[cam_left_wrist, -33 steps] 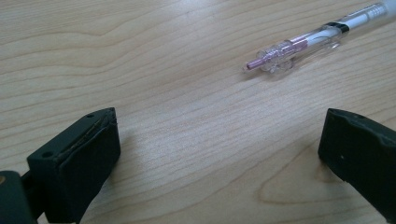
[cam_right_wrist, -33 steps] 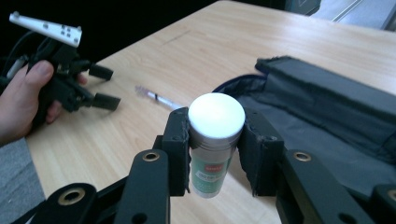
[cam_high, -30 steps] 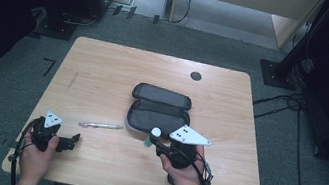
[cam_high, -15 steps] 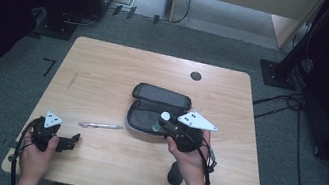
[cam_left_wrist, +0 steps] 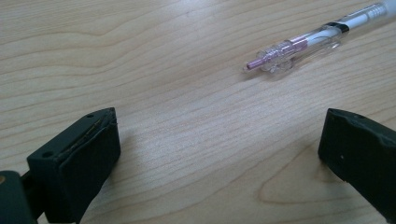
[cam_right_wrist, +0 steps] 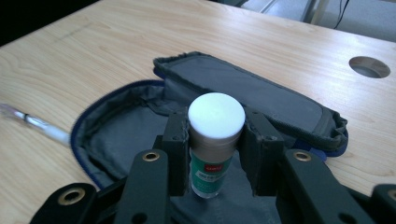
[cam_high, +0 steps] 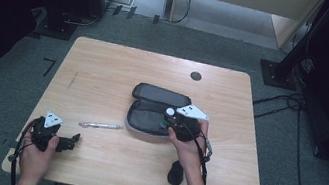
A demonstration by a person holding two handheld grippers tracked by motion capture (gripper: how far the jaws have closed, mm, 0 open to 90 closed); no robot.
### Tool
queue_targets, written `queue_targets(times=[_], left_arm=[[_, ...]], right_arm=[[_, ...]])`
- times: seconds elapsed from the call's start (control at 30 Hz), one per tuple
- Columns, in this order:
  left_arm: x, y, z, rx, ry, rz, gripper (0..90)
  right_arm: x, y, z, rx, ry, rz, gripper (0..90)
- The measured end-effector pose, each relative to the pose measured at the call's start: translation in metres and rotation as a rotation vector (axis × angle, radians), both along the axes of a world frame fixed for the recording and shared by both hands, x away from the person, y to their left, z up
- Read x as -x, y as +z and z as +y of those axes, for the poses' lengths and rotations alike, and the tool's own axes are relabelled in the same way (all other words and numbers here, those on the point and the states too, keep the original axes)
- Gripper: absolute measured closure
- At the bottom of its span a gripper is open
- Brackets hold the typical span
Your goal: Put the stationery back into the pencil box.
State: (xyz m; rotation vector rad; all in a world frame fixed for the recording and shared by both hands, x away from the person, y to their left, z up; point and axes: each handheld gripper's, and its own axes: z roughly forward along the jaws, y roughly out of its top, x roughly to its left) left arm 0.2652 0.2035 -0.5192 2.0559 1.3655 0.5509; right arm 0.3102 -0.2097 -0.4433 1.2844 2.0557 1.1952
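Now, reading across from my left to my right:

Left gripper: my black two-jaw left gripper sits low over the near-left corner of the light wooden table, held in the person's left hand. Its jaws are spread wide with nothing but bare wood between them, as the left gripper view shows.

Pen: a clear plastic pen with a pink inner tube and a silver-and-black grip section lies flat on the table just ahead of the left jaws, apart from them. From the high view it lies crosswise, between the left gripper and the pouch.

Pouch: a dark grey fabric pencil pouch with a blue zip edge lies unzipped and folded open at the middle of the table, lid half towards the far side.

Right gripper: my black right gripper, held in the person's right hand, hangs over the open near half of the pouch. Its jaws pinch a small cylindrical glue stick with a white cap and green label by the body, one pad on each side.

Glue stick position: upright, cap up, its bottom end down at the grey lining; I cannot tell whether it touches.

Dark object: a small black rounded thing stands on the table near the right forearm.

Cable hole: a round dark grommet sits in the far part of the table, well apart from everything else.
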Motion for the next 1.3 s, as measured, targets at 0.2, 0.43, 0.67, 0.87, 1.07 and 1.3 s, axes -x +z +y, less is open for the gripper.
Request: queue_targets(times=[0.2,0.43,0.67,0.87,1.07,1.3], left_arm=[[0.0,0.0,0.0,0.0,-0.001,0.0,0.0],[0.0,0.0,0.0,0.001,0.0,-0.001,0.0],[0.0,0.0,0.0,-0.001,0.0,0.0,0.0],[0.0,0.0,0.0,-0.001,-0.001,0.0,0.0],[0.0,0.0,0.0,-0.001,-0.001,0.0,0.0],[0.0,0.0,0.0,0.0,0.0,0.0,0.0]], right_arm=[[-0.01,-0.01,0.004,0.03,-0.012,-0.006,65.5],[-0.02,-0.013,0.007,0.045,-0.002,0.006,65.4],[-0.023,-0.012,0.008,0.035,0.006,0.02,63.4],[-0.024,-0.007,0.008,0.022,0.011,0.011,61.0],[-0.024,-0.007,0.008,0.028,0.005,0.023,62.1],[-0.023,-0.007,0.011,0.032,0.017,0.035,65.6]])
